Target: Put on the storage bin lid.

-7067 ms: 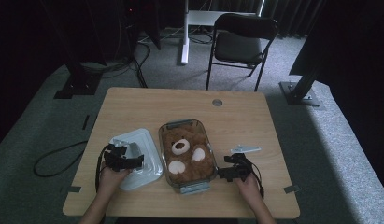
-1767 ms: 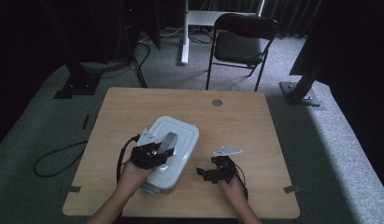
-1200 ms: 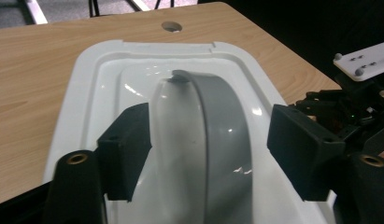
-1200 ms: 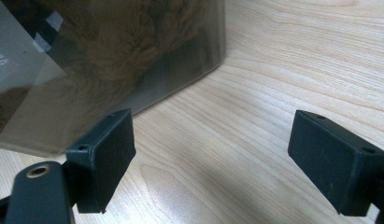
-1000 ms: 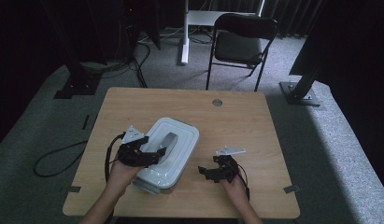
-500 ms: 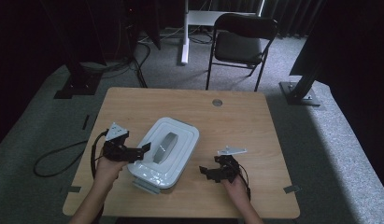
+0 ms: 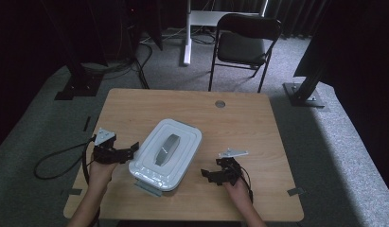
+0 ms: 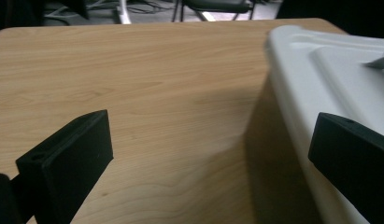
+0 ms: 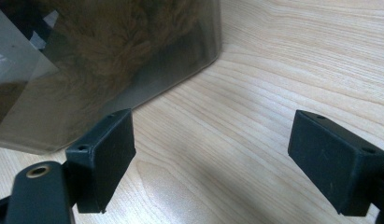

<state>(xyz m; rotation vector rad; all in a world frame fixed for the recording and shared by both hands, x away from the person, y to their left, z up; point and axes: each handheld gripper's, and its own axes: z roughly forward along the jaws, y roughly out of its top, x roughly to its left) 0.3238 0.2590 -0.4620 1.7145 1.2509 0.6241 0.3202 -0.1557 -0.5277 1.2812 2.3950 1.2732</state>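
A white lid with a grey centre handle sits on a clear container at the table's middle front. Through the container's clear wall I see the brown fur of a teddy bear. My left gripper lies just left of the container, pointing at it. Its jaws have just been opening, and now it is open with bare wood between them and the lid's edge beside the right jaw. My right gripper rests to the container's right, open, with nothing in it.
The wooden table has a round grommet at the back. A black folding chair stands behind it. A black cable loops off the table's left edge. Dark stand bases sit on the carpet at both sides.
The left gripper has let go of the lid, opened and drawn back left and down toward the table. The lid stays on the container. The right gripper has kept still.
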